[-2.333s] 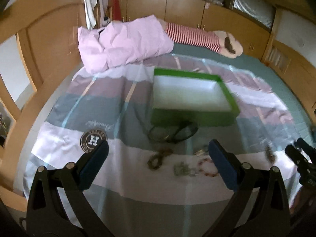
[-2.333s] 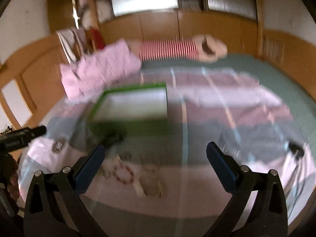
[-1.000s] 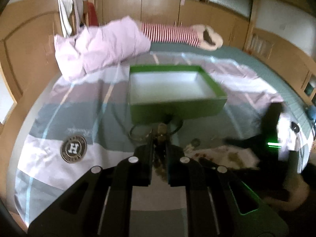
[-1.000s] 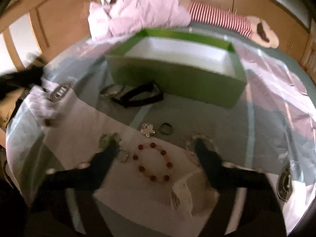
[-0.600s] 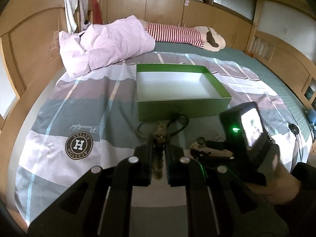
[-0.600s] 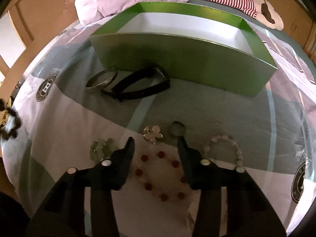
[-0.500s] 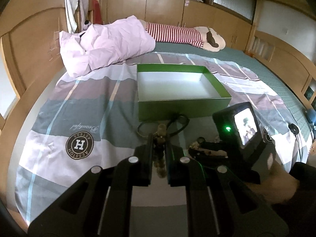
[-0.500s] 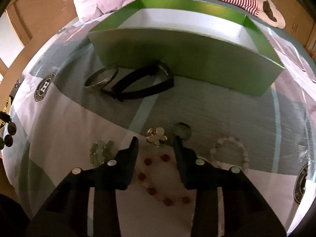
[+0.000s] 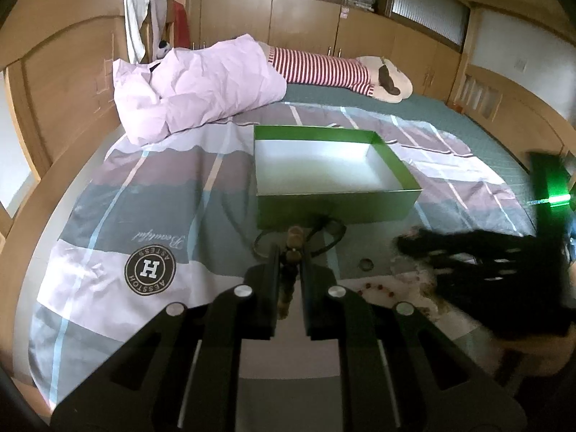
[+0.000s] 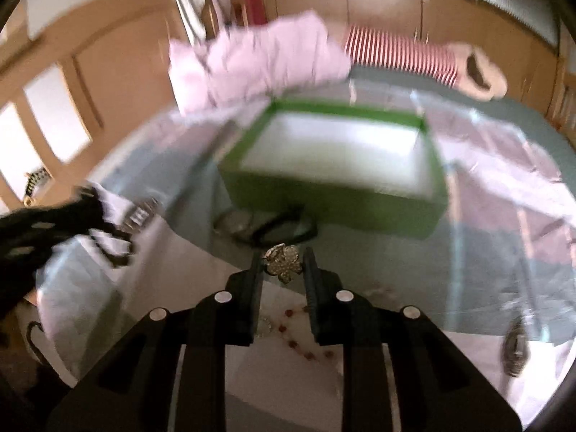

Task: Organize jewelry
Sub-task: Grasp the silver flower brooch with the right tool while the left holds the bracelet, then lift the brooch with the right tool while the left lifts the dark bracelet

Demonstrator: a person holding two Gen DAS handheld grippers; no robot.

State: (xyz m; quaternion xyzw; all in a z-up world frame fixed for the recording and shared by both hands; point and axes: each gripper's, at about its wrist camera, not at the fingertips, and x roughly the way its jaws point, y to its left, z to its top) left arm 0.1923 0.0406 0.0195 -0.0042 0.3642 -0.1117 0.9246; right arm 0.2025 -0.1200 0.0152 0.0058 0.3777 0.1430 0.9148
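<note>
An open green box [image 9: 338, 201] with a white inside sits on the bedspread; it also shows in the right wrist view [image 10: 324, 198]. My left gripper [image 9: 291, 252] is shut on a brown beaded bracelet [image 9: 293, 241], held above the bed short of the box. My right gripper [image 10: 282, 262] is shut on a silver flower brooch [image 10: 284, 262], lifted above the bed. A black band [image 9: 331, 232] lies against the box front. A red bead bracelet [image 9: 376, 289] and a small ring [image 9: 366, 263] lie on the cover. The right gripper appears blurred in the left wrist view [image 9: 406, 243].
A pink pillow [image 9: 194, 90] and a striped plush toy [image 9: 324, 68] lie at the head of the bed. Wooden bed rails [image 9: 46, 165] and cupboards surround it. A round H logo [image 9: 149, 270] marks the bedspread at the left. Another jewelry piece [image 10: 514, 349] lies at the right.
My right gripper closed on the flower brooch and lifted it off the bed, swinging up toward the box. My left gripper stays shut on the beaded bracelet, nearly still.
</note>
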